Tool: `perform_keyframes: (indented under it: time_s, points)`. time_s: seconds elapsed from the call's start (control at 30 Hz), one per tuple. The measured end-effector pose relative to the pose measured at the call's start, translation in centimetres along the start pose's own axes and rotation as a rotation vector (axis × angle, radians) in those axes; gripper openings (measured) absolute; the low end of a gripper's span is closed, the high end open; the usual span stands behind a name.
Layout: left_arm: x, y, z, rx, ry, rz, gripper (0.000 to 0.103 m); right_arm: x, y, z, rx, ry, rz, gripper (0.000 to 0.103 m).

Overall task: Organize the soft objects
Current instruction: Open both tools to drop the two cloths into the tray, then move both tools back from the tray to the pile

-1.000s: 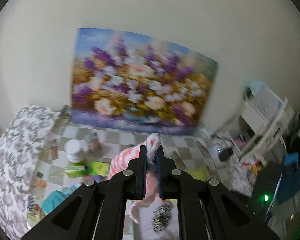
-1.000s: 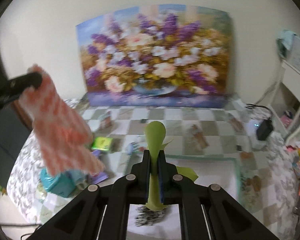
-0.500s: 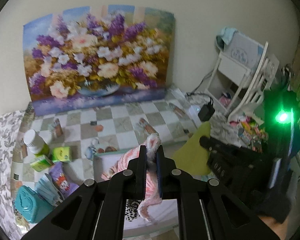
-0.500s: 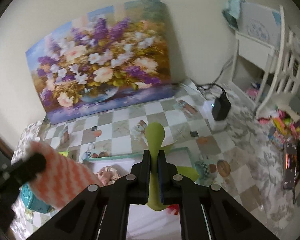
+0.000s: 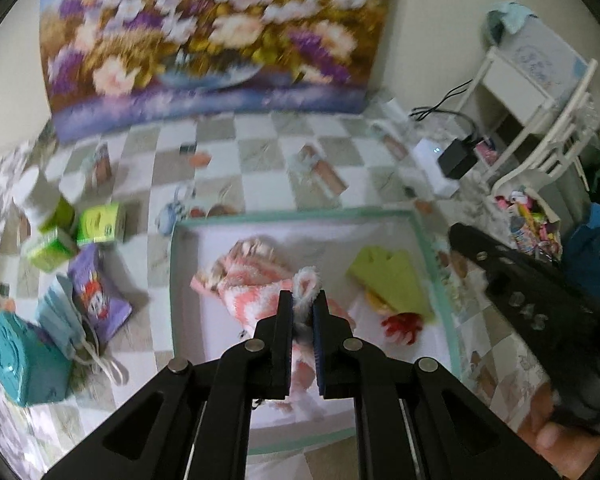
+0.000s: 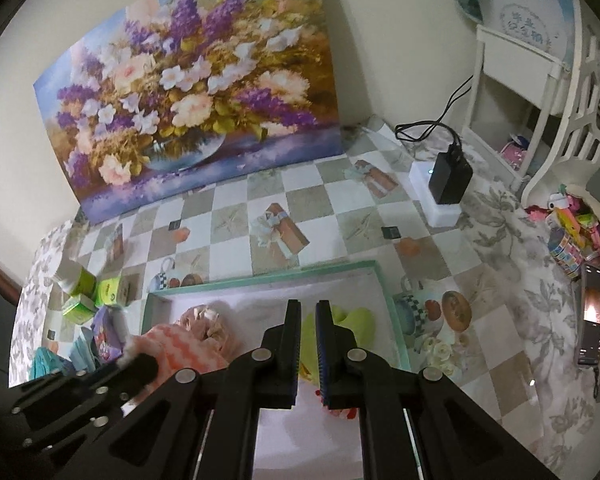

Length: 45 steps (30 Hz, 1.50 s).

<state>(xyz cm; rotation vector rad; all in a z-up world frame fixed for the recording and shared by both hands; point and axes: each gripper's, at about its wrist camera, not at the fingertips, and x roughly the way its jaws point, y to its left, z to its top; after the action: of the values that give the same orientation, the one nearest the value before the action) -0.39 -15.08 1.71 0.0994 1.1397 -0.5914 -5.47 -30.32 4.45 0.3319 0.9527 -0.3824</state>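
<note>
A checkered tabletop (image 6: pixel 236 216) fronts a flower painting (image 6: pixel 188 92). Our left tool (image 5: pixel 302 312) pinches the pink-striped fluffy cloth (image 5: pixel 256 292) over the mint-rimmed tray (image 5: pixel 292 214); our right tool (image 6: pixel 308 324) pinches the green cloth (image 6: pixel 356 318), already resting inside. We should lower both fully, then release gently, clear of the rim.

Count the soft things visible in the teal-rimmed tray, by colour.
Pink-and-white striped fluffy cloth: 1
Peach ruffled fabric piece: 1
Lime-green cloth: 1
Red soft item: 1
Total: 4
</note>
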Motion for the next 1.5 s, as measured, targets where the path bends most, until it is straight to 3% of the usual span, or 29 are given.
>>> perform_keyframes:
  time_s: [0.13,0.27,0.37,0.5,0.6,0.67,0.9,1.0,1.5]
  points:
    - [1.2,0.9,-0.3,-0.022,0.043,0.023,0.015,0.4,0.4,-0.1,-0.010,0.015,-0.005,0.008]
    - [2.0,1.6,-0.4,-0.047,0.078,0.037,0.038,1.5,0.7,-0.3,-0.023,0.062,-0.018,0.015]
    - [2.5,2.2,-0.4,-0.065,0.094,0.040,0.047,2.2,0.9,-0.5,-0.034,0.089,-0.029,0.023]
    - [2.7,2.9,-0.3,-0.096,0.102,0.039,0.049,2.4,1.4,-0.7,-0.050,0.100,-0.035,0.033]
    - [2.4,3.6,-0.2,-0.126,0.093,0.043,0.052,2.4,1.7,-0.8,-0.064,0.097,-0.044,0.049]
    - [2.1,4.1,-0.1,-0.146,0.079,0.055,0.061,2.3,2.0,-0.7,-0.074,0.093,-0.047,0.052]
    - [0.3,5.9,0.6,-0.170,-0.009,0.137,0.063,2.2,3.0,-0.7,-0.093,0.089,-0.039,0.062]
    - [-0.3,7.0,0.9,-0.178,-0.039,0.191,0.069,2.1,3.8,-0.9,-0.111,0.093,-0.029,0.063]
    - [-4.4,18.0,1.2,-0.389,-0.124,0.334,0.075,2.1,10.0,-2.5,-0.231,0.112,0.091,0.071]
